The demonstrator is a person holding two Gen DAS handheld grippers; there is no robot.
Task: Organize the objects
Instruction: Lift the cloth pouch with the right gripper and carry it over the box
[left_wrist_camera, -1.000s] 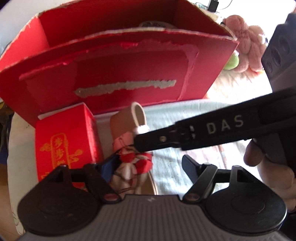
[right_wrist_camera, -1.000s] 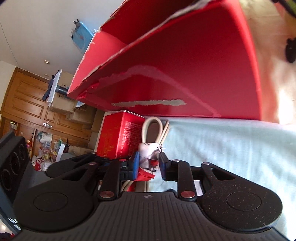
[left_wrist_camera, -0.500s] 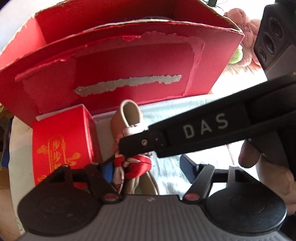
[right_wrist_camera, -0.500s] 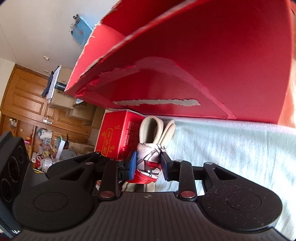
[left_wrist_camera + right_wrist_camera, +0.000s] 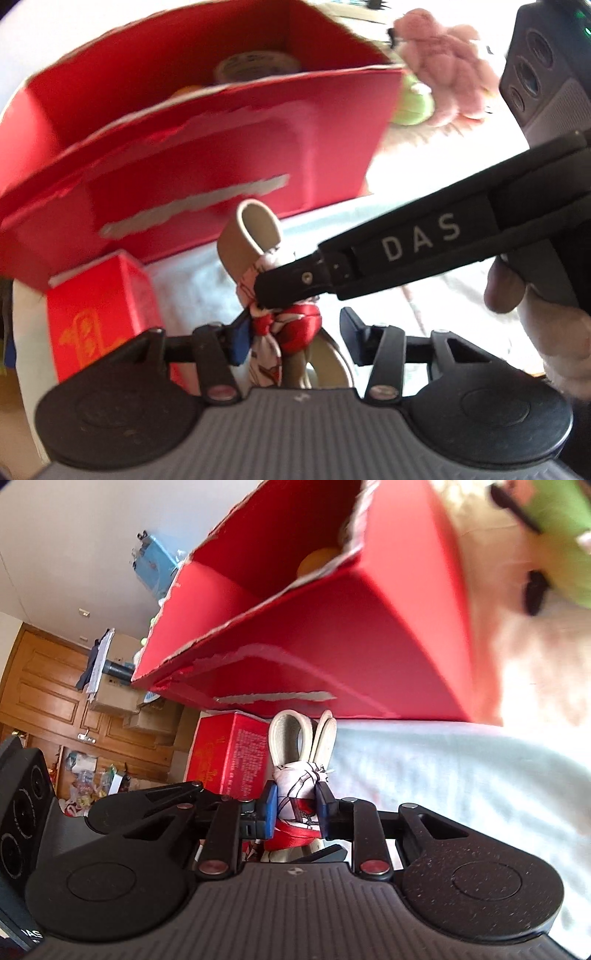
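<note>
A beige folded belt tied with a red-and-white scarf stands up in front of the big red box. My right gripper is shut on the scarf-wrapped middle, its jaws still tightening; the belt loops stick out beyond its pads. In the left wrist view the right gripper reaches in from the right. My left gripper has closing jaws around the lower scarf knot. Its left pad is at the scarf, while the right pad stands apart.
A small red carton with gold print stands left of the belt. The big box holds a tape roll and something orange. A pink plush and a green toy lie beyond it. Pale cloth covers the table.
The left jaws have narrowed around the scarf knot. The right gripper has tightened on the bundle, and both have shifted so that the big box's inside shows more.
</note>
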